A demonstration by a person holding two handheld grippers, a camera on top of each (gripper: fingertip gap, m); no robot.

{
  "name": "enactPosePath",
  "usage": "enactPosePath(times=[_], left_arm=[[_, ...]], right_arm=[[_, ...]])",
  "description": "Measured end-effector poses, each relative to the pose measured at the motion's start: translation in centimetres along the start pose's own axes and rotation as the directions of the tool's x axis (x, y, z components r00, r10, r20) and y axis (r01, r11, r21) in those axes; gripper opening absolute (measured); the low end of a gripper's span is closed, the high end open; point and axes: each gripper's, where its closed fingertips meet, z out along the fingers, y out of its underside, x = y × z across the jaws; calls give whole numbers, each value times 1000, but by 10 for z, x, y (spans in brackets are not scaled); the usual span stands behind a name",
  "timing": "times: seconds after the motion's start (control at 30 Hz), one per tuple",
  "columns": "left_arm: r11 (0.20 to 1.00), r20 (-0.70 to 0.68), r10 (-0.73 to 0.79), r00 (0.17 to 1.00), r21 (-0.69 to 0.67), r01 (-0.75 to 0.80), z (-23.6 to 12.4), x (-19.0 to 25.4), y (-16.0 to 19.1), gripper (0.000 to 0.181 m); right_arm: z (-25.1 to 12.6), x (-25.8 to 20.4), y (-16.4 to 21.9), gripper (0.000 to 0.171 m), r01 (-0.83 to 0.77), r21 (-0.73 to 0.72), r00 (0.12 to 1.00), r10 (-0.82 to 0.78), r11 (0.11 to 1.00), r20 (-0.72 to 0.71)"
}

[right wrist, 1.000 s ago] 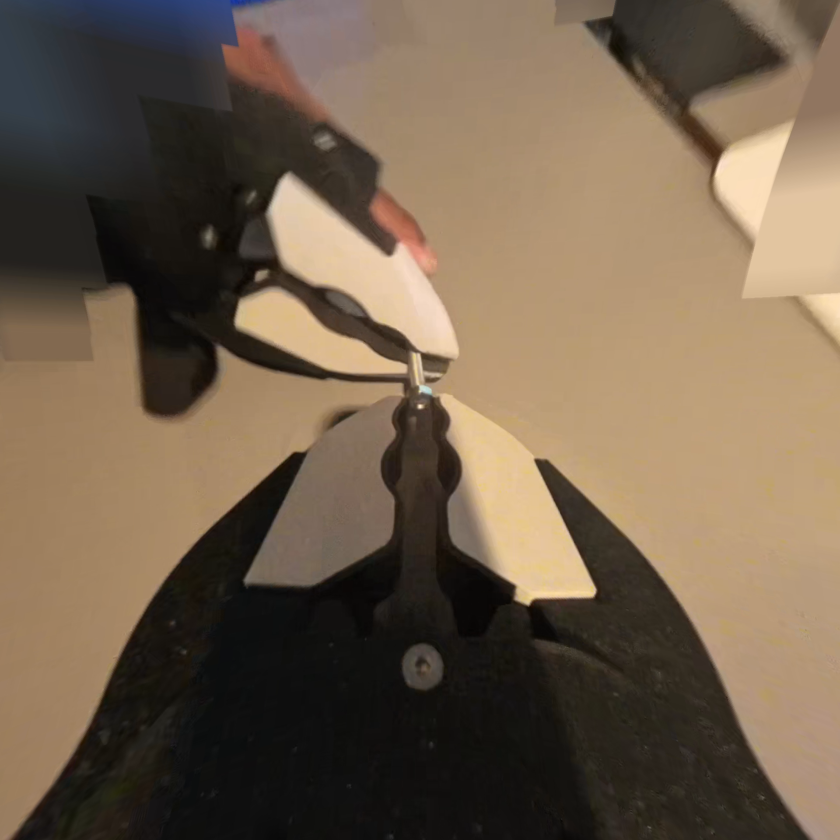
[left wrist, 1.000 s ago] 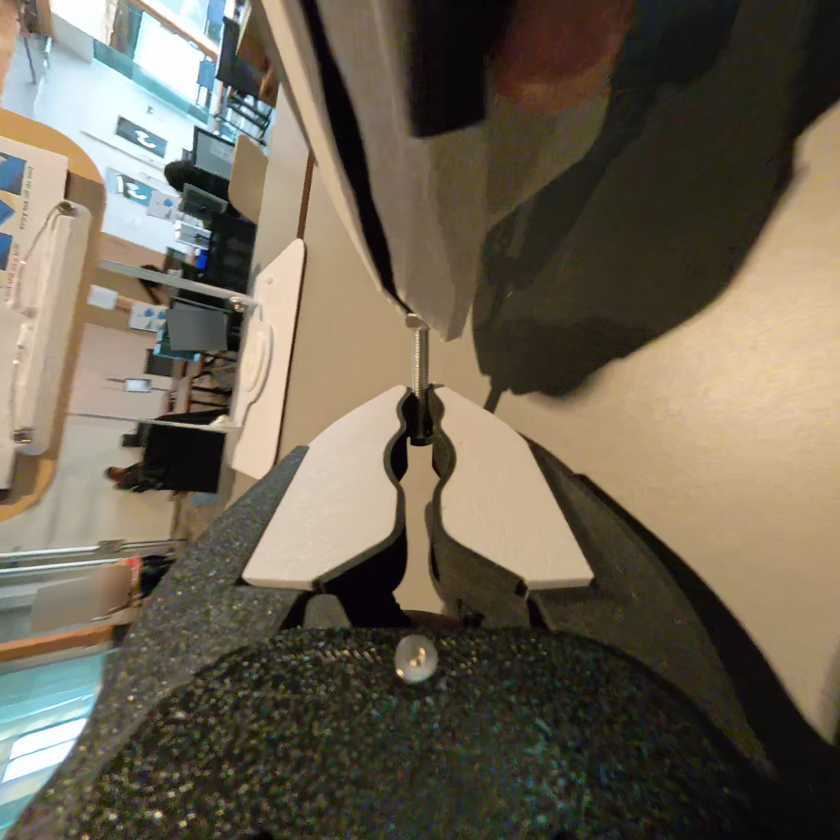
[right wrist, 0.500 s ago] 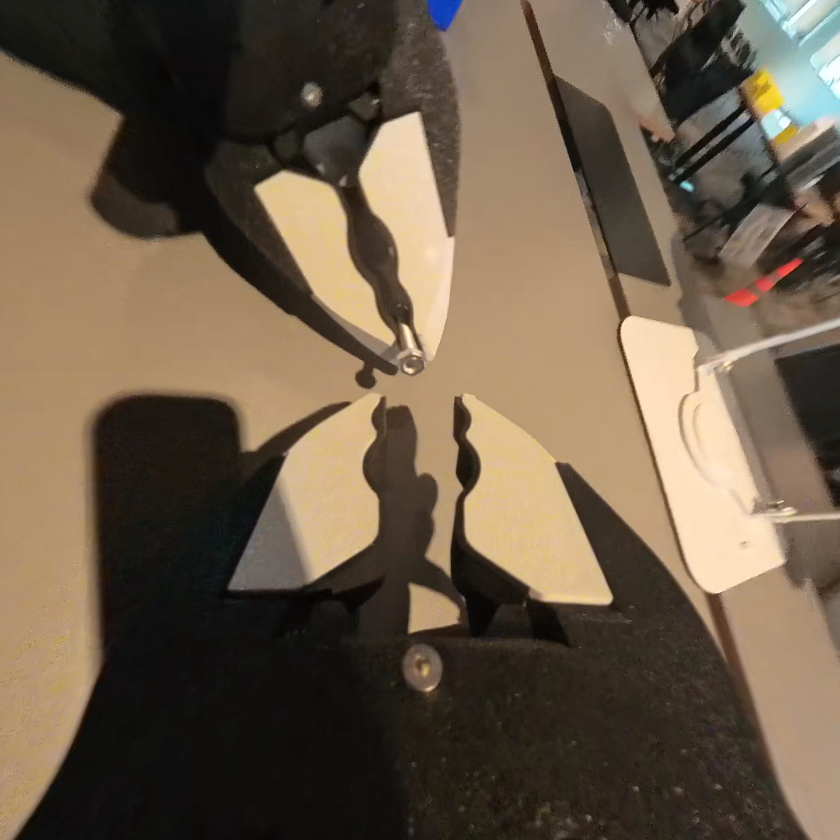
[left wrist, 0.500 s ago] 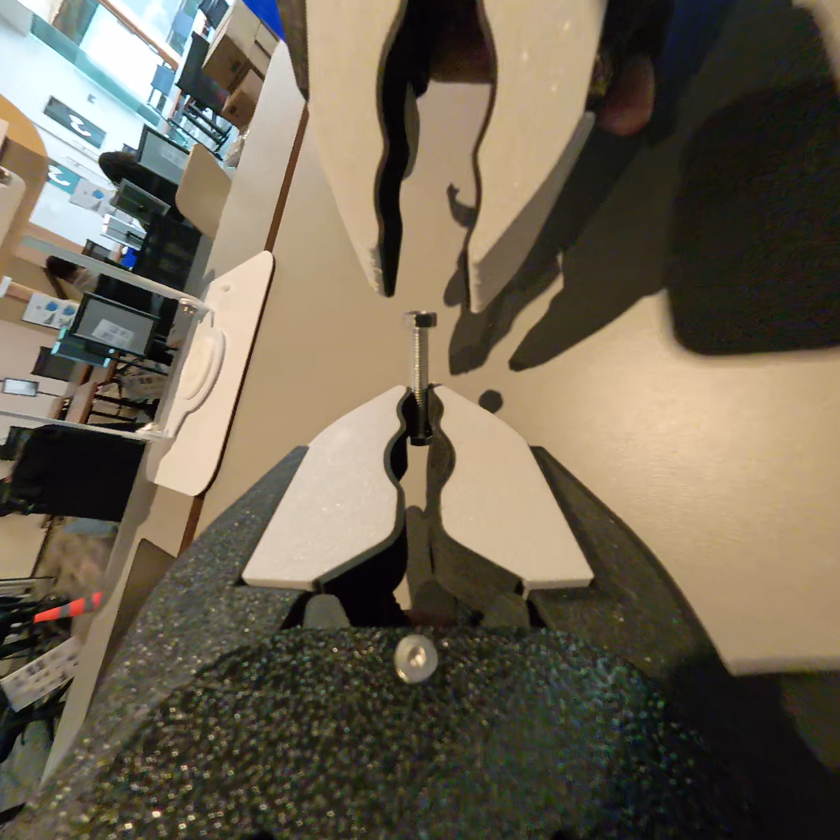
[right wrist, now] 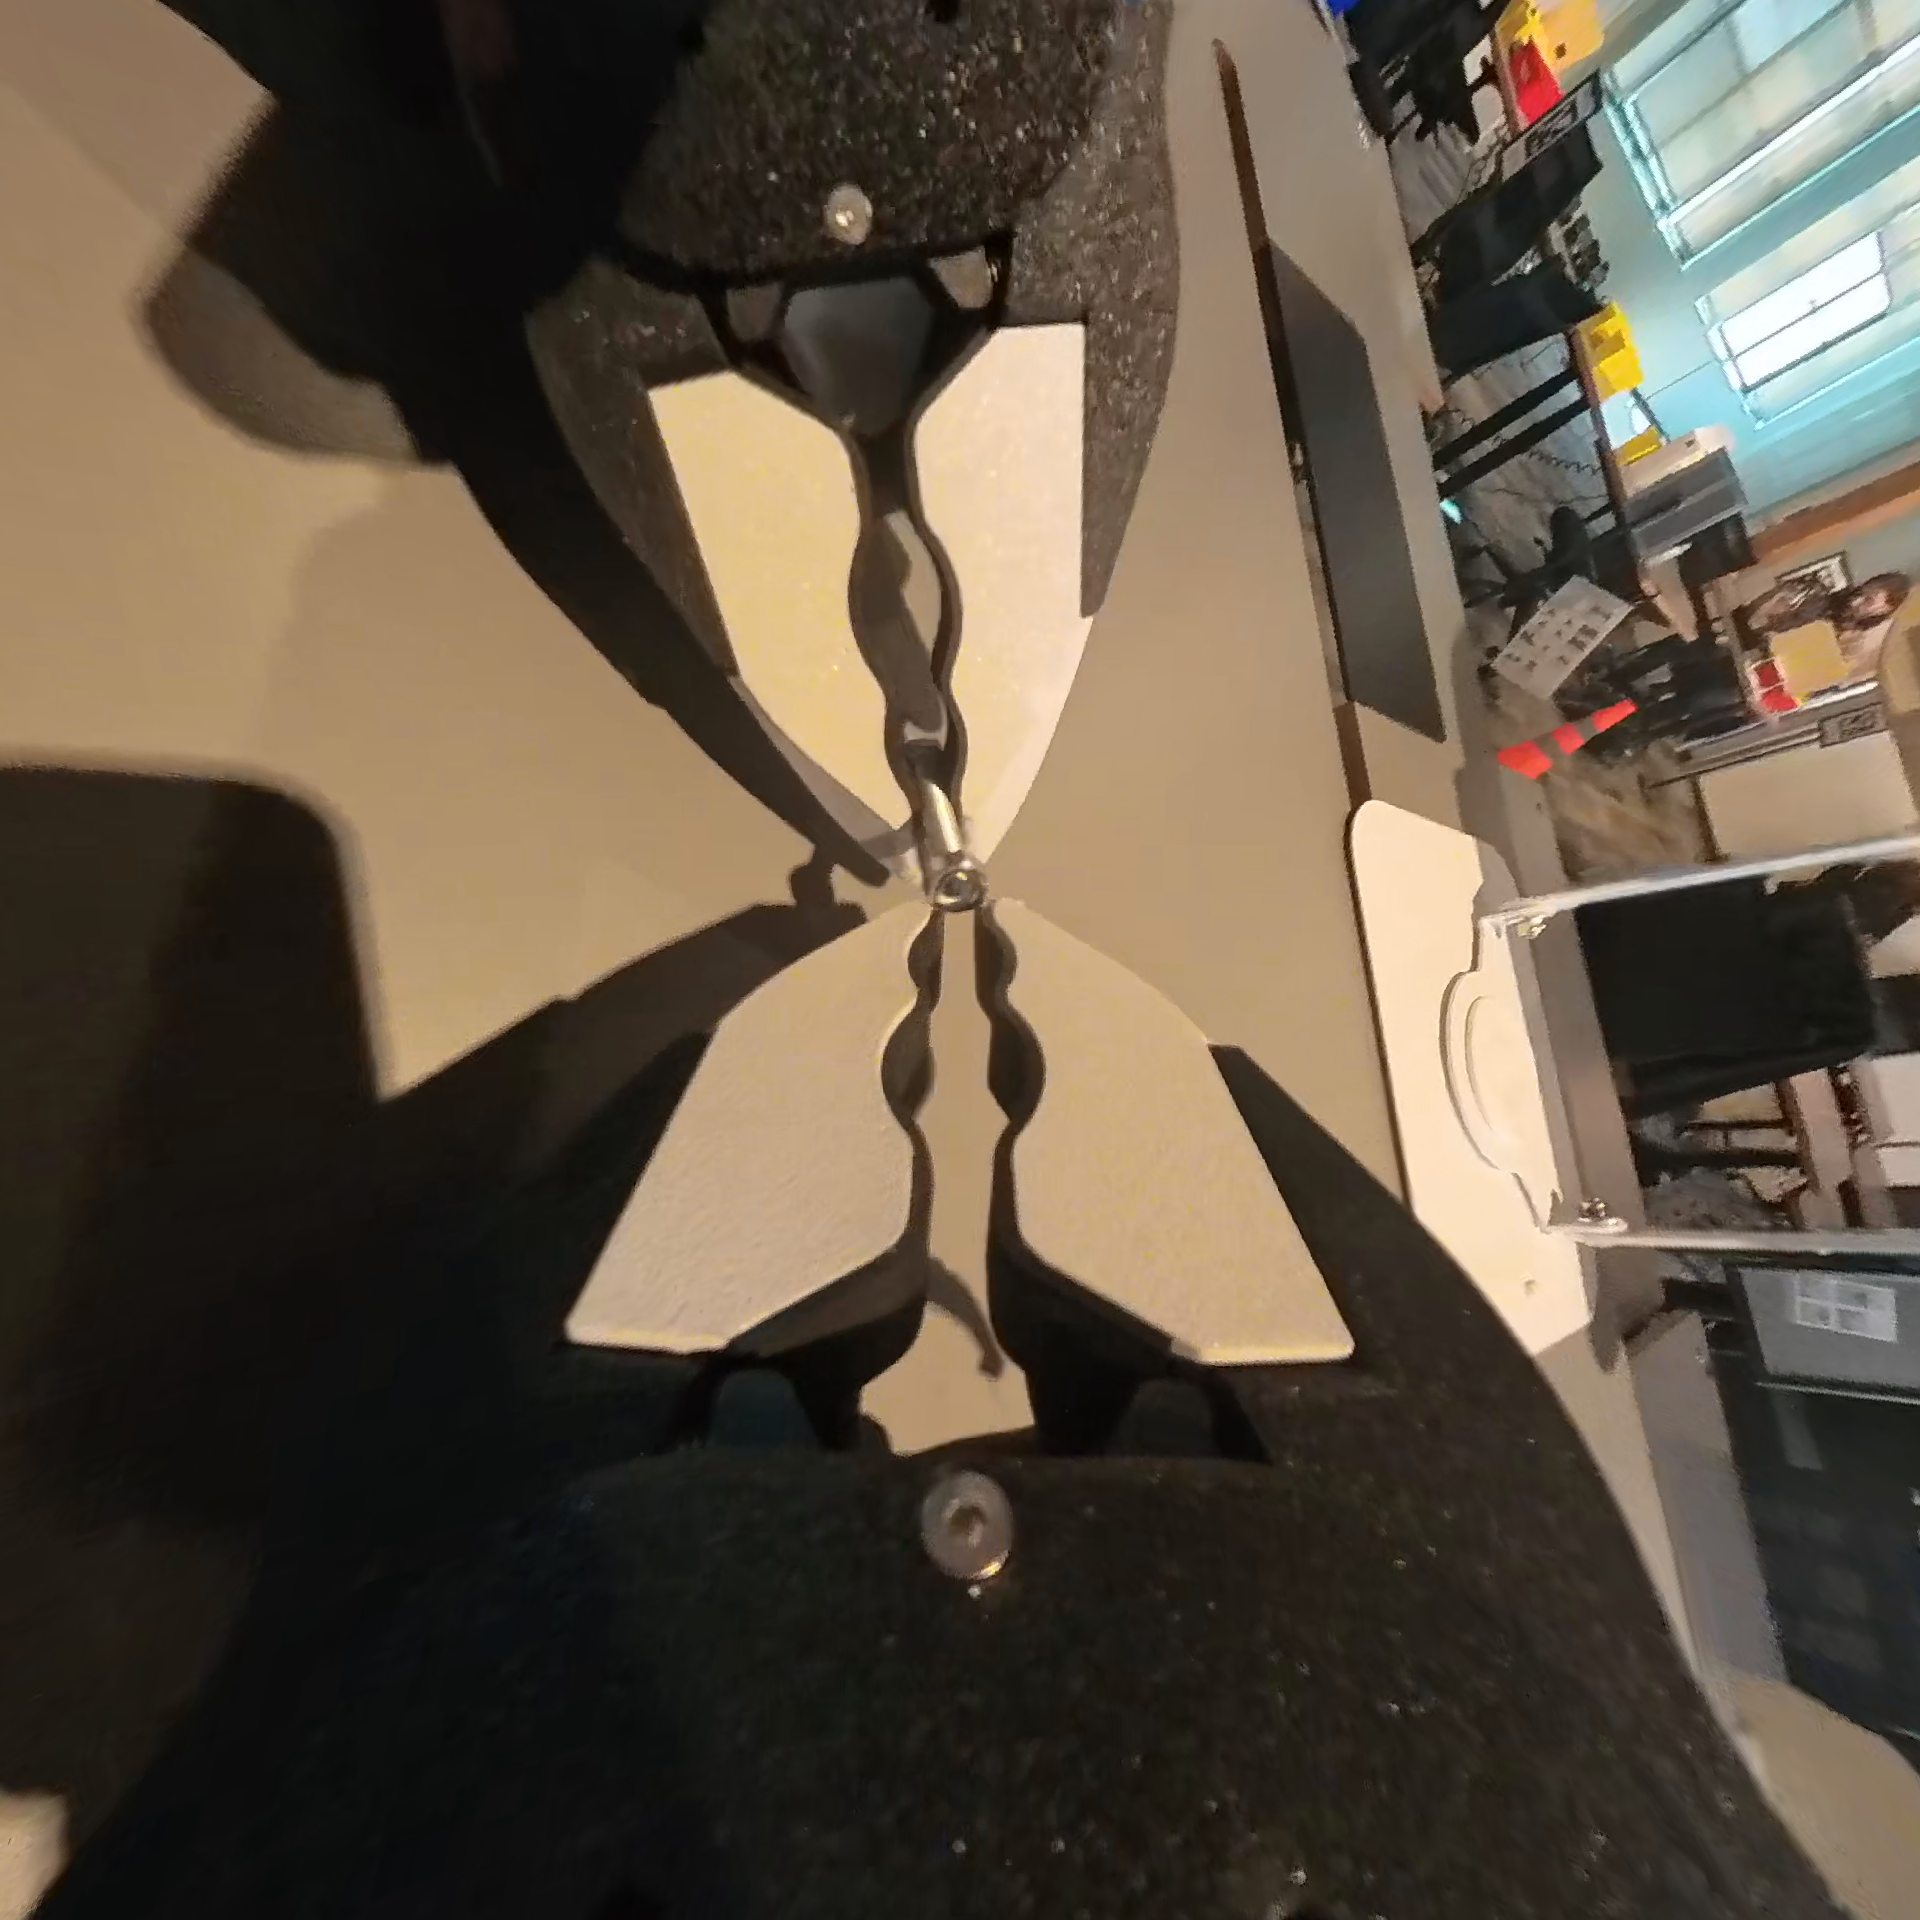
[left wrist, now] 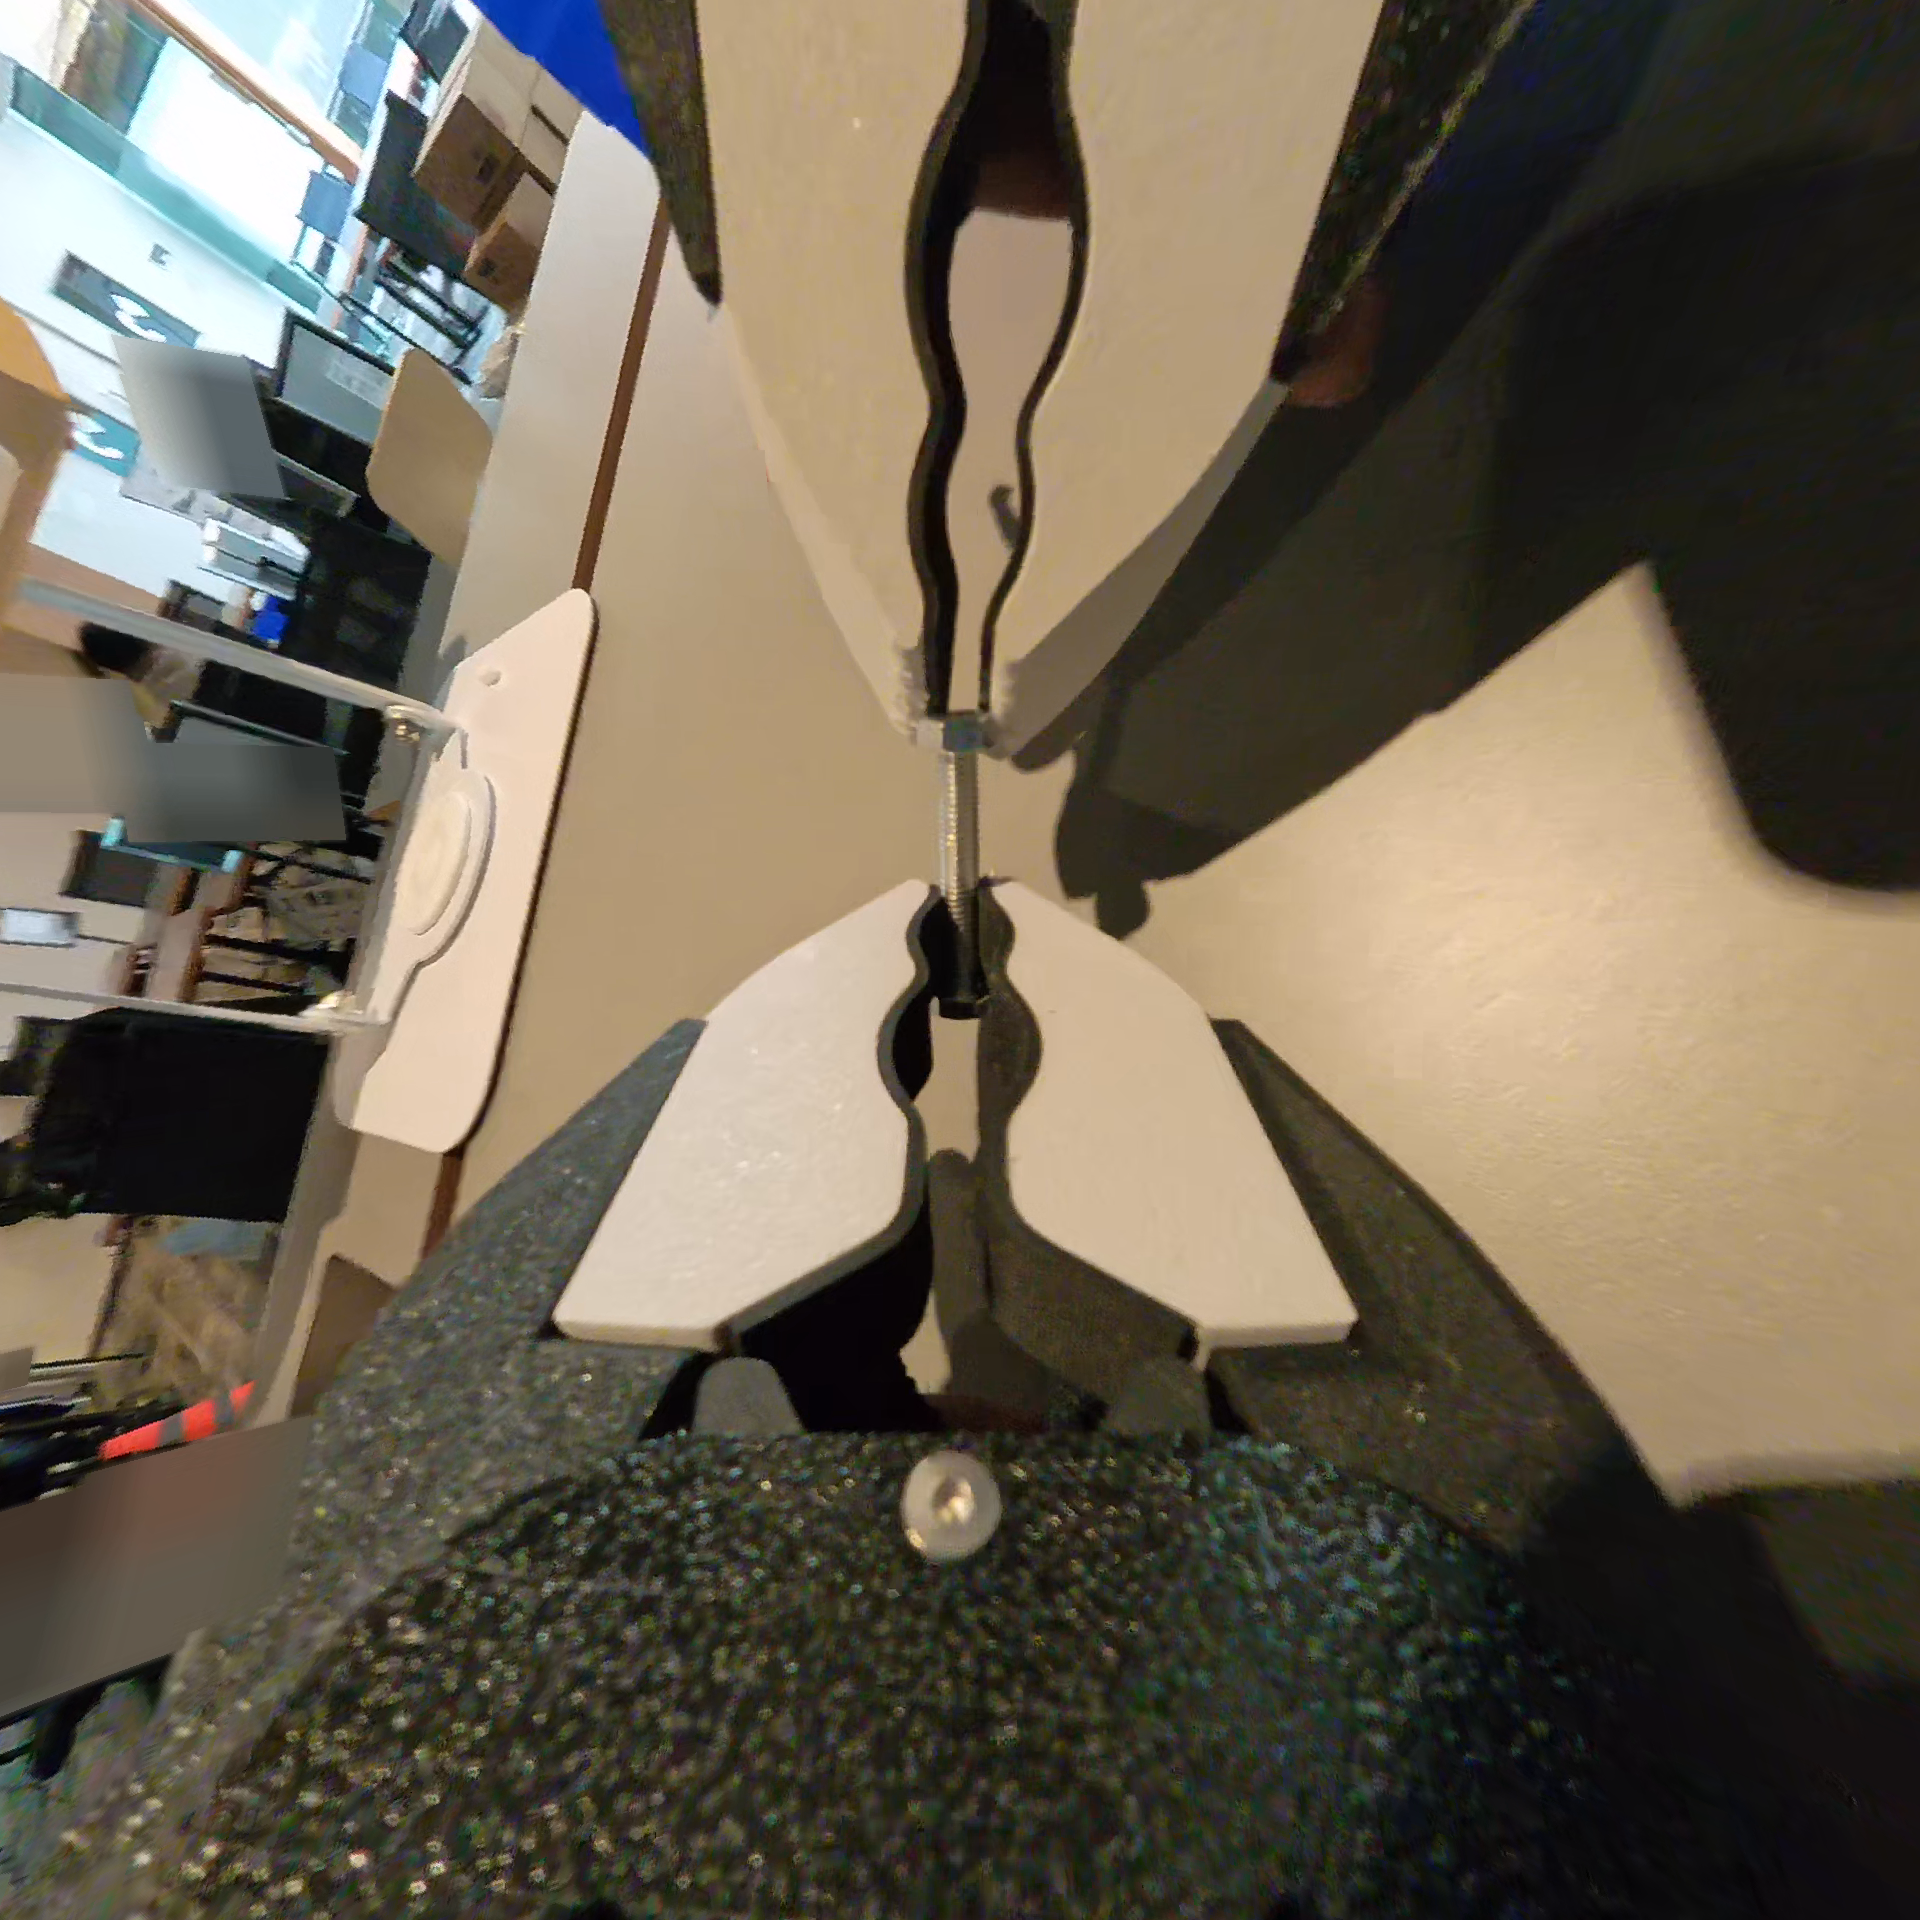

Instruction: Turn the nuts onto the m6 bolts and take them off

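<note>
Half a second ago the right gripper (left wrist: pixel 961 732) hung open and clear of the bolt; now its two white fingertips (left wrist: pixel 1013 717) have come down and closed on the nut (left wrist: pixel 962 736) at the far end of the bolt (left wrist: pixel 958 831), just above the middle of the left wrist view.

From the left wrist view, the left gripper (left wrist: pixel 961 914) fills the lower half of the frame, its jaws nearly together and clamping the dark lower end of the bolt between the tips. The threaded silver shaft stands straight up the frame from those tips to the nut, bridging the two grippers.

From the right wrist view, the right gripper (right wrist: pixel 961 909) rises from the bottom of the frame, its jaws narrowed to a thin wavy slit and pinching the nut (right wrist: pixel 958 886) at the very tips, at frame centre. The left gripper (right wrist: pixel 930 821) reaches down from the top of that frame, tips meeting the right gripper's almost nose to nose, with the bolt (right wrist: pixel 935 821) showing as a short silver stub slanting between them.

Both grippers hang over a plain beige table (left wrist: pixel 1455 1039). A white board (left wrist: pixel 499 831) with a clear plastic bracket lies at the table's edge, at the left of the left wrist view and at the right (right wrist: pixel 1455 935) of the right wrist view.
</note>
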Motion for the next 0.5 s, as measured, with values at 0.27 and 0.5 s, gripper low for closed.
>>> enactPosePath(times=[0.27,0.5], left_arm=[[984,130,136,982,-134,-118,1,-15,12,5],[995,98,62,993,-89,-54,2,-12,10,5]], right_arm=[[11,-1,5,4,-465,-120,879,474,877,59],[7,7,13,15,-297,-79,954,300,952,28]])
